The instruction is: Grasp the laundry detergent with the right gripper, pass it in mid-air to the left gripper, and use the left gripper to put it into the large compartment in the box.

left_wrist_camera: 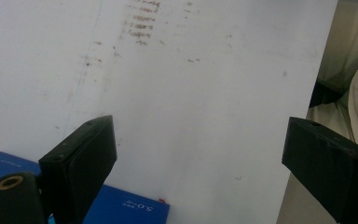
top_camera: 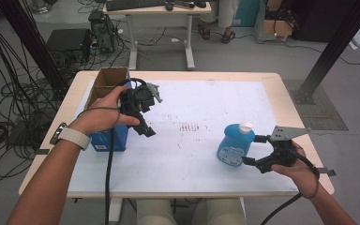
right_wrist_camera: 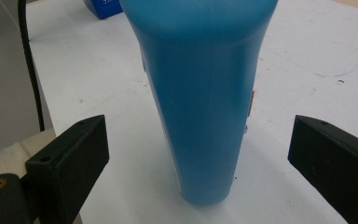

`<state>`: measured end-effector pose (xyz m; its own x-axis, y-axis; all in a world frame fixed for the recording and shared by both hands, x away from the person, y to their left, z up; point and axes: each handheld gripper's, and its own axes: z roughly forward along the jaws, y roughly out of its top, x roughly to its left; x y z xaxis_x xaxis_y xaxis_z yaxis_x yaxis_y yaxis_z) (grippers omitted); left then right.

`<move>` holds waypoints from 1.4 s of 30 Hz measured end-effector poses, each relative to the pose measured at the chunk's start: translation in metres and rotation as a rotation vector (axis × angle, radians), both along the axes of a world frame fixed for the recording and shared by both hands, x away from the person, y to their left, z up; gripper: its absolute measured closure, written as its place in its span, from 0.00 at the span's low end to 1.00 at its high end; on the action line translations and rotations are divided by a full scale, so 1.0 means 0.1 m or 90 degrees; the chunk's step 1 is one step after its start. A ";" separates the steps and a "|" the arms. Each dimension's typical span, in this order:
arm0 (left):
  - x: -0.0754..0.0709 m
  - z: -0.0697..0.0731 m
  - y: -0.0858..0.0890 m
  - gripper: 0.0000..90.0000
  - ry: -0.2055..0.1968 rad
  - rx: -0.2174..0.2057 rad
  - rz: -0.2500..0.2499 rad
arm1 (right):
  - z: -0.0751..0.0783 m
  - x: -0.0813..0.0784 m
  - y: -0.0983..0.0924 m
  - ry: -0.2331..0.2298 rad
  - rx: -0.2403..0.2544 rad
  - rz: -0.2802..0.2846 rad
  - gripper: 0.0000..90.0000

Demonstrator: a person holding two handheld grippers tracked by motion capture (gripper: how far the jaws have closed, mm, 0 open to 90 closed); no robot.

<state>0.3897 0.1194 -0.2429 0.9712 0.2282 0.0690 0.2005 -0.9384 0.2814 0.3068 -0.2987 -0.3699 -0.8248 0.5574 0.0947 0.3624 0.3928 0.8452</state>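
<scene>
Right gripper, jaws spread either side of the upright blue bottle near the table edge; left gripper jaws spread over bare surface.

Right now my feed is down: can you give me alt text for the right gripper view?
An upright blue bottle stands on the white table cover, centred between the right claw's two open black jaws, which are clear of it on both sides. A corner of a blue box shows at the top edge, and a black cable runs down the left side.
</scene>
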 end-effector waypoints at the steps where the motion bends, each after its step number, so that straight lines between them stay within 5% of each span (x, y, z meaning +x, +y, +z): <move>1: 0.00 0.00 0.00 0.11 0.001 0.002 0.000 | 0.00 0.00 0.00 0.003 0.000 -0.002 0.06; 42: 0.01 -0.06 0.00 0.11 0.008 0.001 0.005 | -0.24 0.17 0.21 -0.043 0.023 0.014 0.10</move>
